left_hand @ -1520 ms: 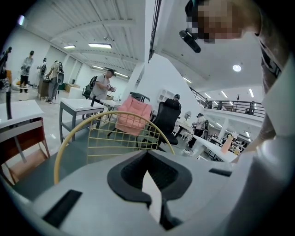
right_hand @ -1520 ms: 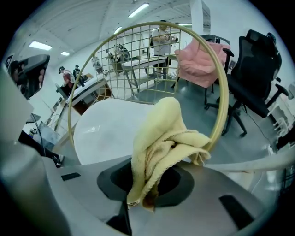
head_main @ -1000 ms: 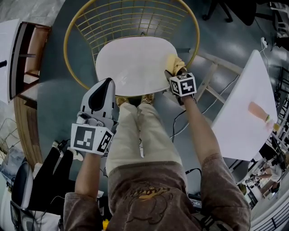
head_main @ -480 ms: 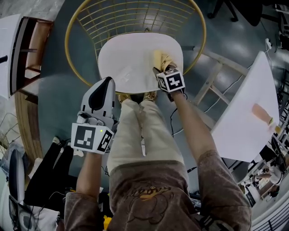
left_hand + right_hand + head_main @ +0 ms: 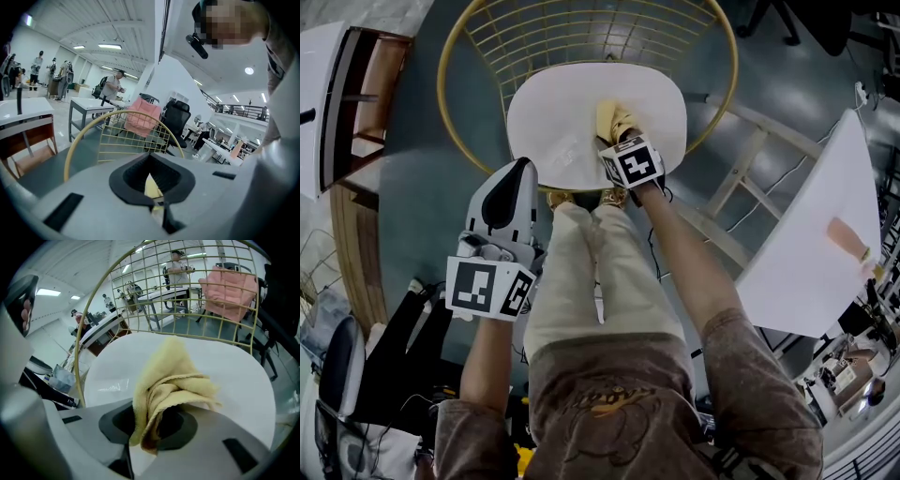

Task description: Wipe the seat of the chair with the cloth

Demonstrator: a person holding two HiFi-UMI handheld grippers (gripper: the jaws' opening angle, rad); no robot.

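Right gripper clenches a crumpled yellow terry cloth mid-seat on a gold wire chair's white oval seat. Left gripper, closed and empty, hovers at seven o'clock. Wiping seems underway, with most of the seat likely left.

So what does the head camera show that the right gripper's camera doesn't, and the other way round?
Only the head view shows the left gripper held beside the person's legs, the marker cube on the right gripper, and a white table off to the right. Only the right gripper view shows, close up, the jaws shut on the bunched yellow cloth, plus a pink chair and a person beyond. Both show the cloth resting on the white seat and the gold wire backrest.
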